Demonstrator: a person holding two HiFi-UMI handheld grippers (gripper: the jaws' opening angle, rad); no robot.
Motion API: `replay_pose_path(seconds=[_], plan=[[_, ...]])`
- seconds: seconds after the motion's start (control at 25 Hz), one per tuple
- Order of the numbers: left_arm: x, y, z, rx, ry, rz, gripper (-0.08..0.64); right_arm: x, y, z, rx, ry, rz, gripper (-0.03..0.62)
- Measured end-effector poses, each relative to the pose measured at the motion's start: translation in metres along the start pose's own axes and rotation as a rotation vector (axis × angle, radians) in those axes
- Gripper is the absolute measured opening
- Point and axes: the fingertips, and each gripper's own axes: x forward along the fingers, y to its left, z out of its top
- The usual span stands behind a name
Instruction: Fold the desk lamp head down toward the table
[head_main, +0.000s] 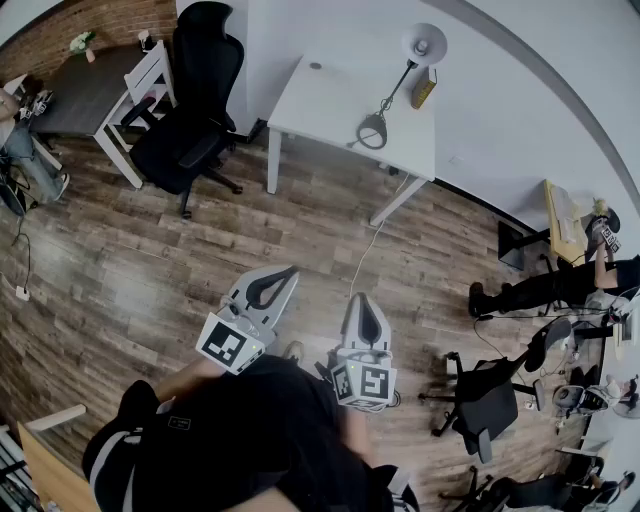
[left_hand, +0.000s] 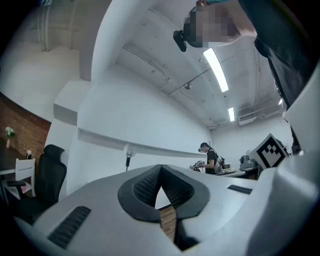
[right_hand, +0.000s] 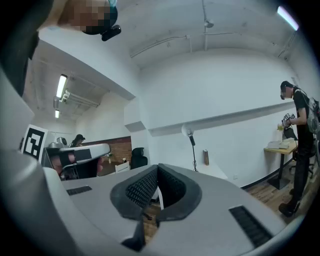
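Observation:
The desk lamp stands upright on the white desk (head_main: 330, 95) at the far side of the room, its round base (head_main: 372, 131) near the desk's front edge and its white head (head_main: 424, 44) raised on a thin arm. The lamp (right_hand: 190, 137) shows small and distant in the right gripper view, and the lamp (left_hand: 128, 154) is just as small in the left gripper view. My left gripper (head_main: 288, 272) and right gripper (head_main: 363, 298) are held side by side over the wooden floor, well short of the desk. Both are shut with nothing between their jaws.
A yellowish can (head_main: 424, 92) stands on the desk beside the lamp. A black office chair (head_main: 195, 110) and a white chair (head_main: 140, 80) stand left of the desk. A cable (head_main: 365, 250) runs over the floor. At the right are another chair (head_main: 490, 395) and people.

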Motion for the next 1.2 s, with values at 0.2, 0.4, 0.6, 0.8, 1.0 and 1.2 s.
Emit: replay_pose_path(seconds=[0.2,0.4,0.6,0.8,1.0,1.2], plan=[[-0.001,0.006,-0.001,-0.004,-0.003,0.002,0.020,0.006,0.004,-0.002,-0.003,0.004,0.001,0.013],[-0.006,0.009,0.000,-0.015,0.003,0.005,0.021,0.005,0.011,-0.001,-0.007,0.008,0.003,0.012],[-0.014,0.018,0.000,-0.016,-0.001,-0.002,0.020,0.008,0.022,-0.005,-0.001,0.012,-0.001,0.012],[-0.023,0.027,0.000,-0.024,0.003,-0.010,0.020,0.011,0.035,-0.002,0.021,0.000,-0.020,0.014],[-0.040,0.042,0.003,-0.031,-0.005,-0.027,0.020,0.017,0.057,-0.007,0.011,0.006,-0.029,0.014],[-0.049,0.056,0.001,-0.055,-0.003,-0.049,0.020,0.025,0.071,-0.011,-0.008,0.024,-0.056,0.014]])
